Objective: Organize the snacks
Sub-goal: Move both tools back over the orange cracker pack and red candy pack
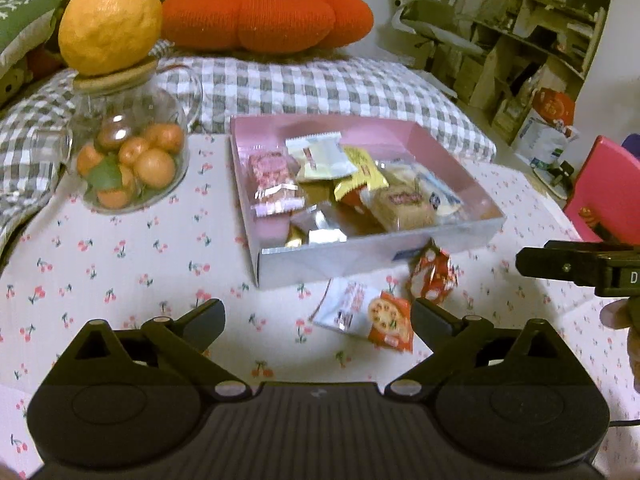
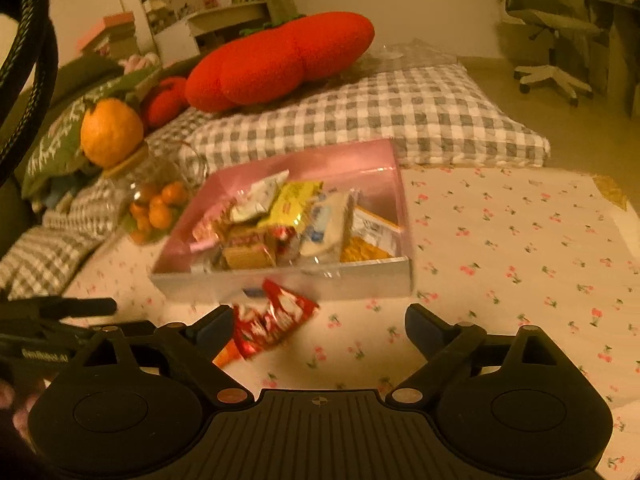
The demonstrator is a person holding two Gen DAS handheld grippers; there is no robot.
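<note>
A shallow pink-lined box (image 1: 440,148) holds several wrapped snacks; it also shows in the right wrist view (image 2: 384,156). Two snacks lie loose on the tablecloth in front of it: a red-and-white packet (image 1: 434,276) and a white-and-orange pizza-print packet (image 1: 368,314). My left gripper (image 1: 318,318) is open and empty, just short of the pizza-print packet. My right gripper (image 2: 320,326) is open and empty, with the red packet (image 2: 272,320) lying near its left finger. The right gripper's body (image 1: 580,266) enters the left wrist view from the right.
A glass jar (image 1: 128,160) of small oranges, topped by a large yellow citrus (image 1: 110,20), stands left of the box. A checked cushion (image 1: 320,88) and an orange plush pumpkin (image 1: 268,10) lie behind. A pink chair (image 1: 608,192) is at right.
</note>
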